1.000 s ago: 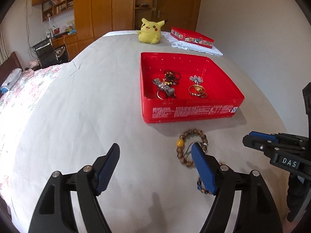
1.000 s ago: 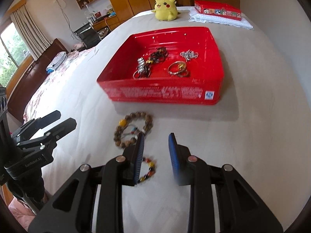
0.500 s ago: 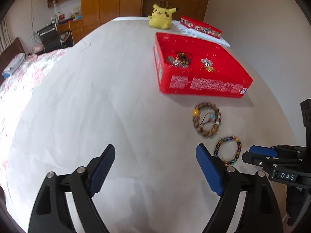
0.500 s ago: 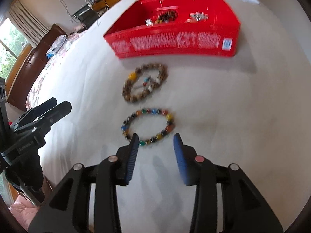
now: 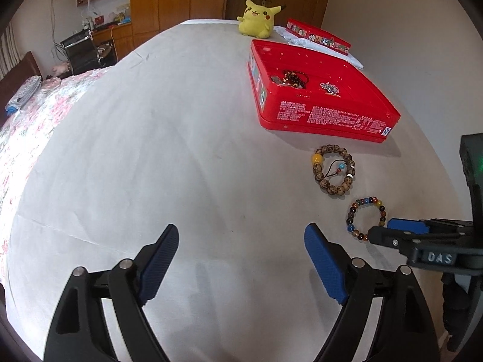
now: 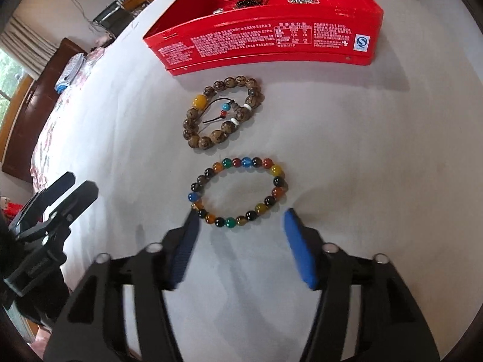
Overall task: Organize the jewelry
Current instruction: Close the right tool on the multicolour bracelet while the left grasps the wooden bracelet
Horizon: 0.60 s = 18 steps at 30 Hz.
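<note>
The bed (image 5: 151,138) offers wide bare sheet to the left of the red box (image 6: 271,42), which sits near the bed's right edge by the wall. 2 bracelets lie in a row before the box: the brown bead bracelet (image 6: 222,111) nearer it, the multicolored bead bracelet (image 6: 238,193) just beyond the right gripper (image 6: 240,220). Its jaws have just been opening and stand apart, nothing between them. The left gripper (image 5: 240,238) hangs over bare sheet, jaws wide apart, empty. Since 1 second ago both grippers have dropped lower, and the multicolored bracelet now lies fully uncovered.
</note>
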{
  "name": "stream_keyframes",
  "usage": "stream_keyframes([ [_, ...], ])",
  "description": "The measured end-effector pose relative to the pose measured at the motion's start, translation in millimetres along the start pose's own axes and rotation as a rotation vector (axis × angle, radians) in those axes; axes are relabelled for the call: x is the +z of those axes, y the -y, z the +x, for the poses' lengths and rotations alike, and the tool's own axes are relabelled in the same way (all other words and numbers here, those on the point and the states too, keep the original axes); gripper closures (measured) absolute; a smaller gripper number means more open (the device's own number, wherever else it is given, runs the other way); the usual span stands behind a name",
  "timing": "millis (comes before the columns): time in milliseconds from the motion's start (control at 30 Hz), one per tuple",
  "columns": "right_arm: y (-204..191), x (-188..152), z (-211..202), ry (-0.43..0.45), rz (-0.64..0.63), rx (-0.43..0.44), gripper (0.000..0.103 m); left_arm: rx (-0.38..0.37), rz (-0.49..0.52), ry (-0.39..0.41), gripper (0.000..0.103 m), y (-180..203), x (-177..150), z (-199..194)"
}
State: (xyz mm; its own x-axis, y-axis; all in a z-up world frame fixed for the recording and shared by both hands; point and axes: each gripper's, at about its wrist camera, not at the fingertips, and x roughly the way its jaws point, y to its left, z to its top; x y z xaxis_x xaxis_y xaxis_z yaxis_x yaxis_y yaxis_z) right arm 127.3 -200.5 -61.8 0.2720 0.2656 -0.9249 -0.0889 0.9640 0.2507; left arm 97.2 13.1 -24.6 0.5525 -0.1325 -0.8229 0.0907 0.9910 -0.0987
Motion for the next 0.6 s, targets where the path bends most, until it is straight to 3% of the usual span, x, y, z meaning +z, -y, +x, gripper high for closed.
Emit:
stream_keyframes([
  [200, 8.8, 13.9, 5.0, 0.001, 0.029, -0.022, 0.069, -0.012, 0.010, -0.006, 0.018, 3.8, -0.3, 1.1],
  [267, 7.4, 14.8, 6.7, 0.013, 0.006, -0.053, 0.091, -0.017, 0.013, -0.011, 0.018, 7.0, 0.3, 2.0],
  [300, 8.4, 15.3, 7.2, 0.020, 0.001, -0.063, 0.095, -0.017, 0.016, -0.012, 0.018, 8.7, 0.7, 2.4],
  [600, 33.5, 10.6, -16.9, 0.062, 0.002, -0.052, 0.097, -0.006, 0.063, -0.043, 0.018, 26.5, 15.0, 12.8],
])
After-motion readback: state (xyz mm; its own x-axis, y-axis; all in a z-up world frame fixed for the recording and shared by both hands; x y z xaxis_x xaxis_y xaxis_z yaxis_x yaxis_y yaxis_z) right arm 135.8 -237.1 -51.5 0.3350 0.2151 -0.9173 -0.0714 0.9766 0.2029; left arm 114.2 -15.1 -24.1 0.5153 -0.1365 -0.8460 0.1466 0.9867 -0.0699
